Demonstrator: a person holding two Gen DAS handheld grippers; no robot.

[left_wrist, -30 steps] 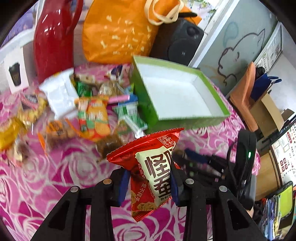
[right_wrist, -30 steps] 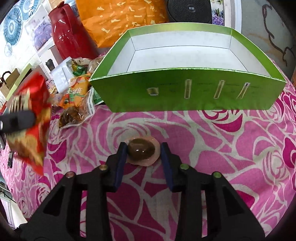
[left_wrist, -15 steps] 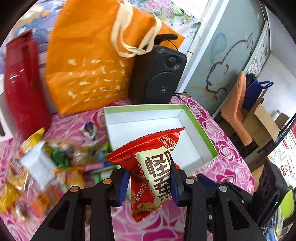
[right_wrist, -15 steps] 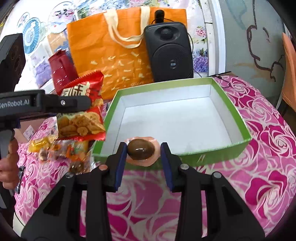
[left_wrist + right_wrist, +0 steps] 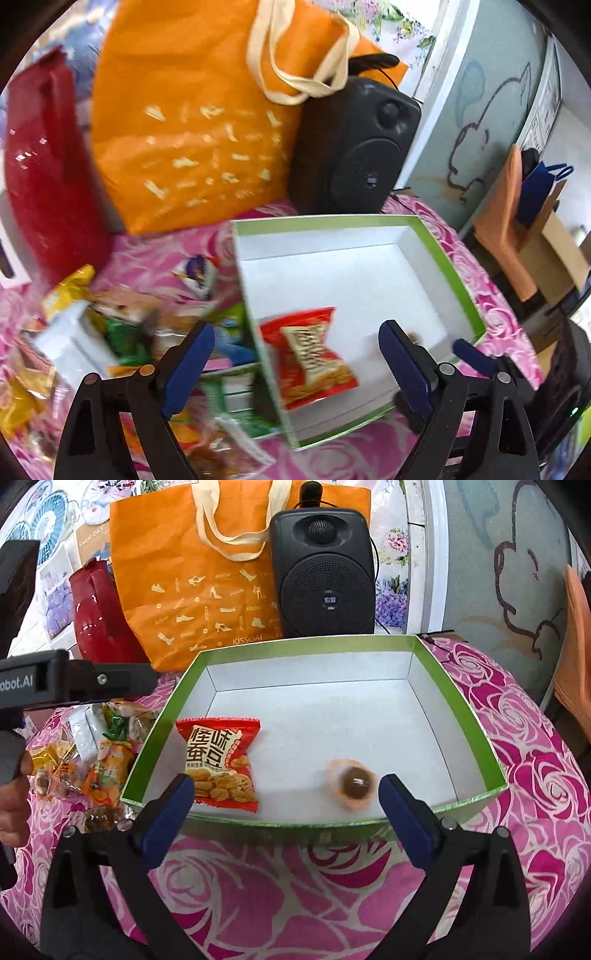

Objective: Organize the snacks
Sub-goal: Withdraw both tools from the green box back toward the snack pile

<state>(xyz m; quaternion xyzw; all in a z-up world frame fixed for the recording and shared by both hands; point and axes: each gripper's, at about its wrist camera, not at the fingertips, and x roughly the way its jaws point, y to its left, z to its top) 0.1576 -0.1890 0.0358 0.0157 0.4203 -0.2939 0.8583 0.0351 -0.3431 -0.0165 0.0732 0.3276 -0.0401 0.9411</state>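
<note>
Left wrist: the left gripper is spread wide and empty above the green box, with the red packet lying inside. Right wrist: the right gripper gapes empty; packet and wrapped egg lie apart on the box floor.

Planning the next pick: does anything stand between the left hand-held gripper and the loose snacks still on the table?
Nothing visible does. The left hand-held gripper is open and empty, and the snack pile lies left of the green box, uncovered.
</note>
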